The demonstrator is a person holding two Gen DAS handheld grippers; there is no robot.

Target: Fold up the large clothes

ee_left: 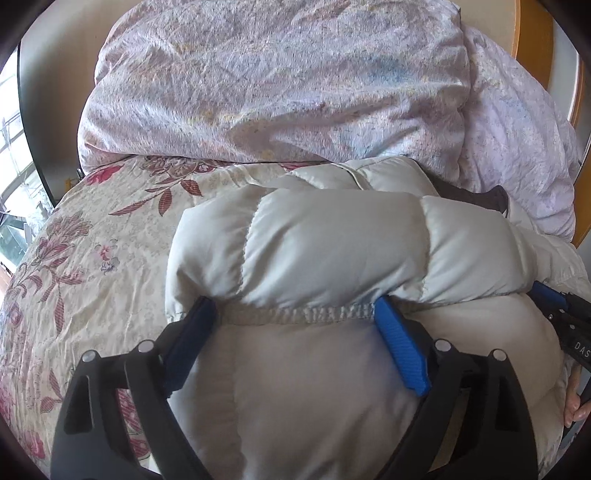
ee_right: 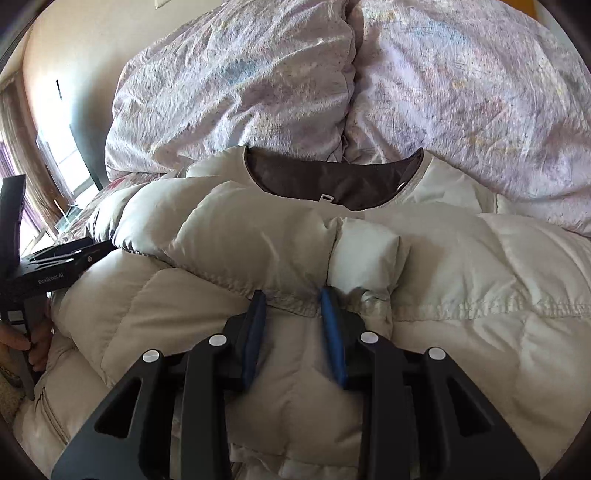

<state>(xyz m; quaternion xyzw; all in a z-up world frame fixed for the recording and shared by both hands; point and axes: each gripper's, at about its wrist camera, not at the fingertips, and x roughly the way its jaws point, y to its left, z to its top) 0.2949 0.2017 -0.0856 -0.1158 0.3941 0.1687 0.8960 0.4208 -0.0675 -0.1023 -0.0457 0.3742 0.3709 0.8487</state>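
A cream puffer jacket (ee_left: 332, 243) lies folded on the bed; its brown-lined collar (ee_right: 336, 184) shows in the right wrist view. My left gripper (ee_left: 295, 306) is wide open, its blue fingers (ee_left: 400, 354) straddling the elastic hem (ee_left: 295, 314) of the folded-over part. My right gripper (ee_right: 293, 299) is partly open, its blue fingers (ee_right: 332, 332) at the stitched hem (ee_right: 295, 301) of the jacket (ee_right: 258, 236), pressing on the fabric. The right gripper's tip shows at the left wrist view's right edge (ee_left: 554, 299). The left gripper's body shows at the right wrist view's left edge (ee_right: 55, 266).
A lilac crumpled duvet (ee_left: 277, 81) is heaped behind the jacket, also in the right wrist view (ee_right: 461, 92). A floral bedspread (ee_left: 92, 251) covers the bed to the left. A window (ee_left: 11, 177) is at far left. A wooden headboard (ee_left: 532, 33) is at upper right.
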